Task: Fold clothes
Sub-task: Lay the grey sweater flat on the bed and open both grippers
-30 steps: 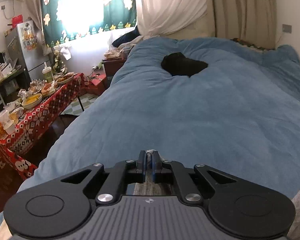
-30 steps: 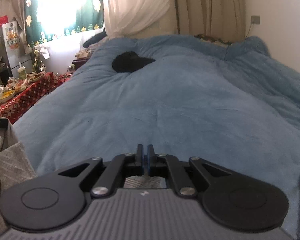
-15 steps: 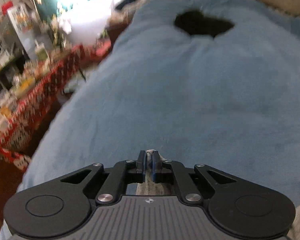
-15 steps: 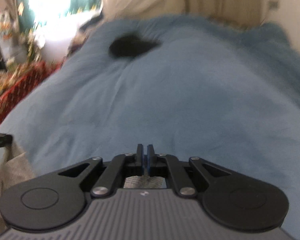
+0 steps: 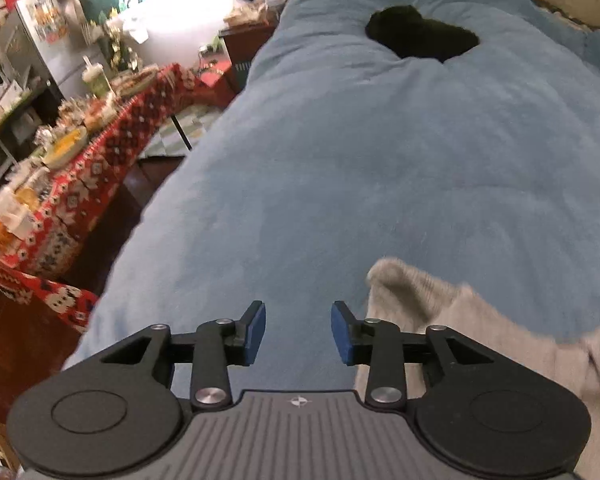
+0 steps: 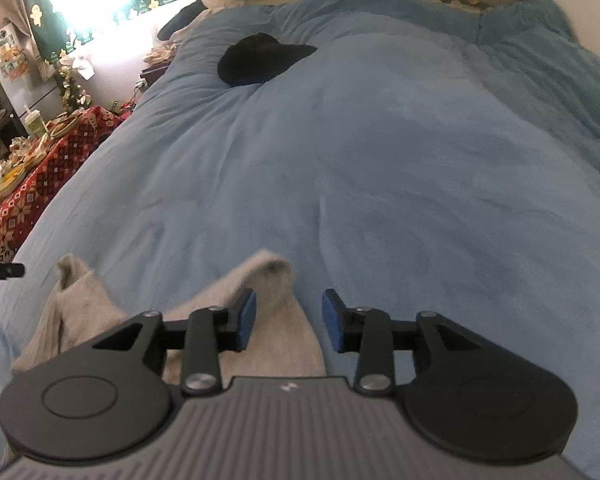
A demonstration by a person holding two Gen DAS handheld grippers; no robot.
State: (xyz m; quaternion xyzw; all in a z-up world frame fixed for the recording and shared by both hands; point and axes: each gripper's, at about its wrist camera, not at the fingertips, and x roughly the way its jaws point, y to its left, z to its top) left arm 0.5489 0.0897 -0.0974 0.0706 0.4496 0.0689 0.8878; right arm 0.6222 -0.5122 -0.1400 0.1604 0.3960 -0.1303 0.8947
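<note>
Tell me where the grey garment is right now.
The grey garment lies on the near end of the blue blanket, under the opening right gripper and right of the left gripper.

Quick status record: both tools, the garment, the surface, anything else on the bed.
left tool: jaws opening, nothing between them
right tool: jaws opening, grey cloth under the gap, not pinched
garment: grey knit garment, lying rumpled at the near edge
surface: blue blanket over the bed
other: black garment at the far end
</note>
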